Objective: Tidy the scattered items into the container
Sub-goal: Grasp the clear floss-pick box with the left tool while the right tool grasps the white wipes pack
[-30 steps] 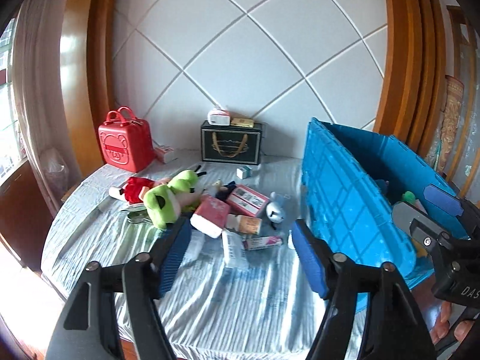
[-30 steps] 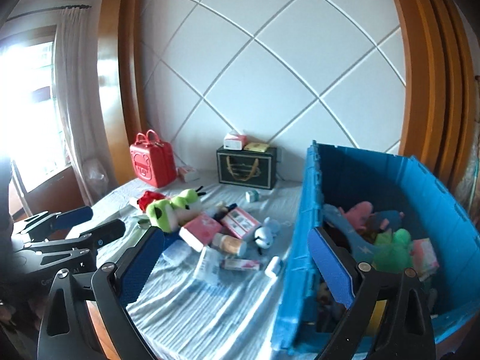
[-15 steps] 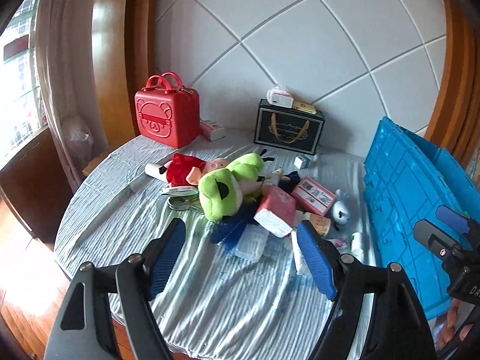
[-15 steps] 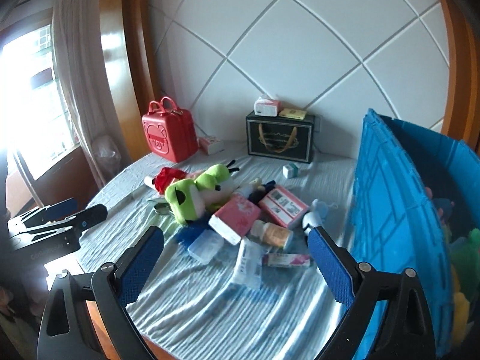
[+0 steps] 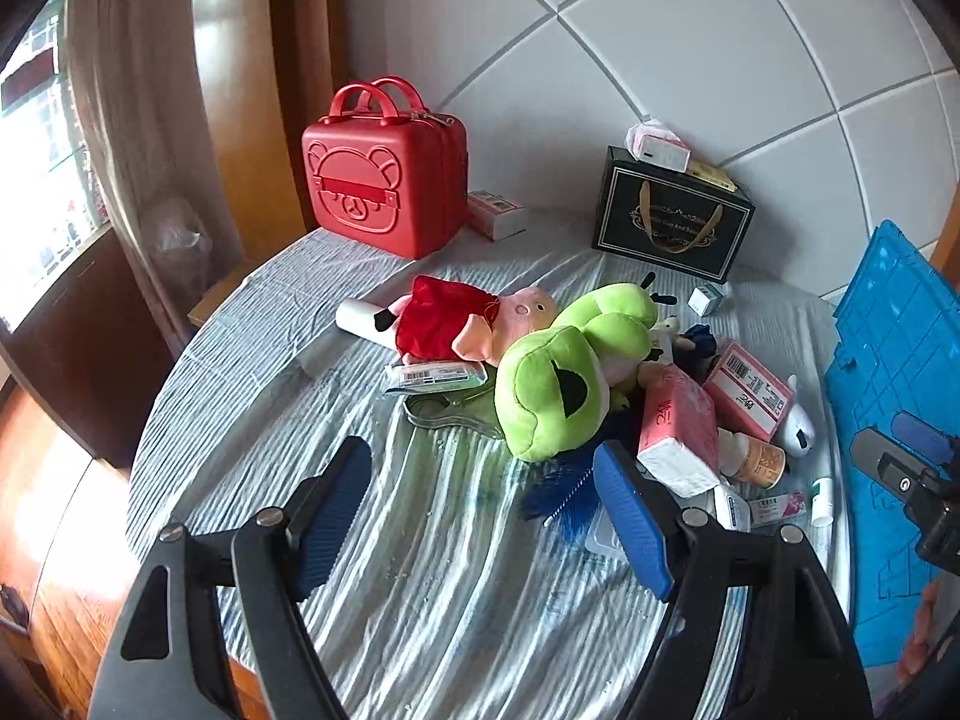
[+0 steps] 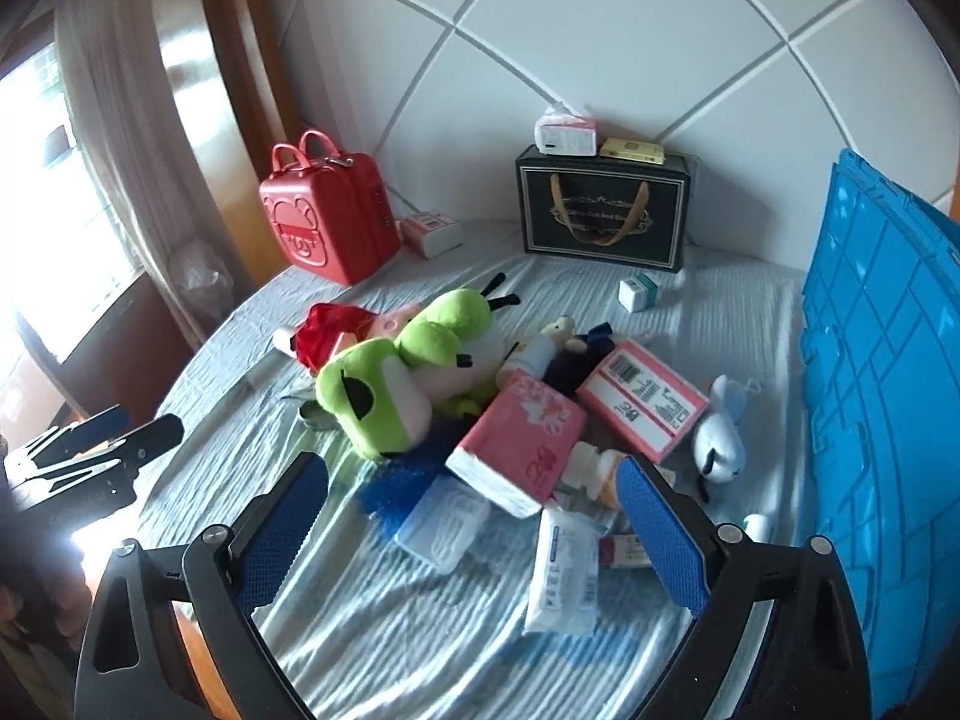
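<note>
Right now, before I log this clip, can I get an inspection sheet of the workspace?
Surface: round table under a wrinkled striped cloth.
Job's things: green plush, pig plush, pink tissue pack, pink barcode box, white wipes pack, clear case, small bottle, all piled mid-table; blue crate at the right edge.
Clutter: red case, black gift bag with packets on top, at the wall.
Grippers: left tool open, empty; right tool open, empty.
Cables: nothing seen.
Surroundings: white panelled wall, curtain, window.
</note>
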Demonstrator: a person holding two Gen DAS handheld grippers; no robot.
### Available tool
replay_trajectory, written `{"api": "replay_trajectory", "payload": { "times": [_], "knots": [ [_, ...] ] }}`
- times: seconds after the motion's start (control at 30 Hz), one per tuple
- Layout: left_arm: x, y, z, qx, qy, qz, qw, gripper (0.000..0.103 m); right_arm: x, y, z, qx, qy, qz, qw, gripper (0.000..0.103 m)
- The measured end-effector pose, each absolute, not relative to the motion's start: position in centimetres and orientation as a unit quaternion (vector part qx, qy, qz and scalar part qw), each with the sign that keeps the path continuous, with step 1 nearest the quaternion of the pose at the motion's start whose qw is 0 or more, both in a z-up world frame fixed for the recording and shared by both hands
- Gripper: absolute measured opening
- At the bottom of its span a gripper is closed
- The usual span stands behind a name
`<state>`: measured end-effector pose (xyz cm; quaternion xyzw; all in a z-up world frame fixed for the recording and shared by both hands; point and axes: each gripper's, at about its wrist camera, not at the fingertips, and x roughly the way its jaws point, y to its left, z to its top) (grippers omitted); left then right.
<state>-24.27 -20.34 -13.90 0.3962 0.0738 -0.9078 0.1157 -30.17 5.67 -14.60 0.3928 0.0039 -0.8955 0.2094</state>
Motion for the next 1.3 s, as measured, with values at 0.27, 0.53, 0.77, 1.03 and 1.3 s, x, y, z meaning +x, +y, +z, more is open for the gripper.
{"api": "replay_trajectory", "payload": {
  "times": [0.27,0.53,0.77,1.03,1.3],
  "knots": [
    [-28.9,-25.9,-19.3,0.443,0.047,-0.894,0.039,0.076,-30.3,3.2,-18.2,0.446,-0.043,-0.889,0.092,0.098],
    [-30.4,-20.3,-24.8,0.504,0.017,-0.862,-0.046,0.076,-29.3,6.8,-23.8,0.507,-0.073,-0.859,0.014,0.098],
    [-31.5,-12.6,-28.3,0.522,-0.007,-0.849,-0.083,0.076,-30.4,9.7,-26.9,0.528,-0.058,-0.847,0.025,0.097],
    [-33.7,-8.1,-32.0,0.548,-0.018,-0.832,-0.084,0.076,-33.3,11.3,-31.0,0.555,-0.069,-0.827,0.059,0.090],
    [-35.4,-6.8,-35.4,0.566,-0.036,-0.821,-0.068,0.078,-36.0,10.5,-34.6,0.578,-0.054,-0.811,0.073,0.090]
  ]
}}
